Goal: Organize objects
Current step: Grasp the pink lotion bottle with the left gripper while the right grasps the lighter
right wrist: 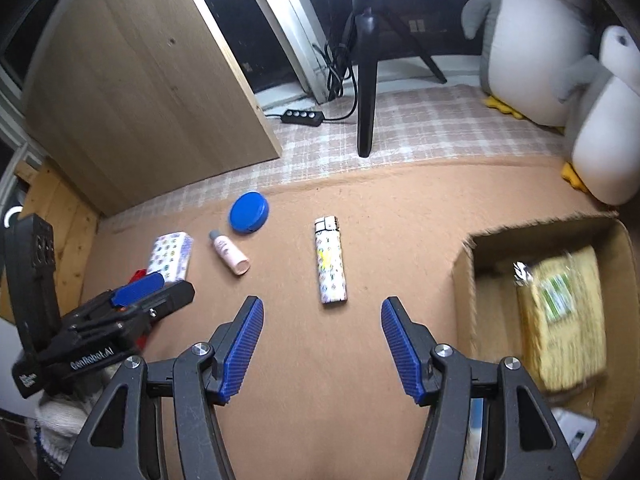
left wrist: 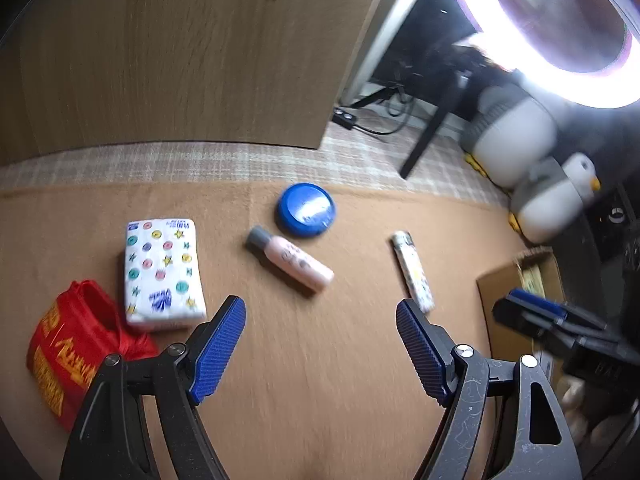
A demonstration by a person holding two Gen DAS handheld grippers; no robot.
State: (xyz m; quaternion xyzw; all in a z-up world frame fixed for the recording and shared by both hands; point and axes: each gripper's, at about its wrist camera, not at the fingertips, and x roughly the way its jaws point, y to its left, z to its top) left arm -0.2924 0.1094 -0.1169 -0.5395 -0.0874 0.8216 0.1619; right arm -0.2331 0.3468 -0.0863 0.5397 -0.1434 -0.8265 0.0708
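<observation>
Both tongs stand wide apart with nothing between the pads: left gripper (left wrist: pixel 320 320), right gripper (right wrist: pixel 322 320). Just ahead of the right gripper lies a patterned lighter (right wrist: pixel 330 260); to its right, a cardboard box (right wrist: pixel 464 276) holds a yellow packet (right wrist: pixel 560 316). Ahead of the left gripper: pink bottle (left wrist: pixel 290 259), blue round tin (left wrist: pixel 306 210) beyond; tissue pack (left wrist: pixel 164 272) and red bag (left wrist: pixel 72 344) lie leftward.

Background items recorded: two plush penguins (right wrist: pixel 532 40), a lit ring light (left wrist: pixel 560 32), a tripod (right wrist: pixel 366 80), a power strip (right wrist: pixel 302 117), a wooden board (right wrist: pixel 140 92).

Red bag (left wrist: pixel 76 344) partly behind claw arm; box (right wrist: pixel 540 280) cut off at frame edge.
</observation>
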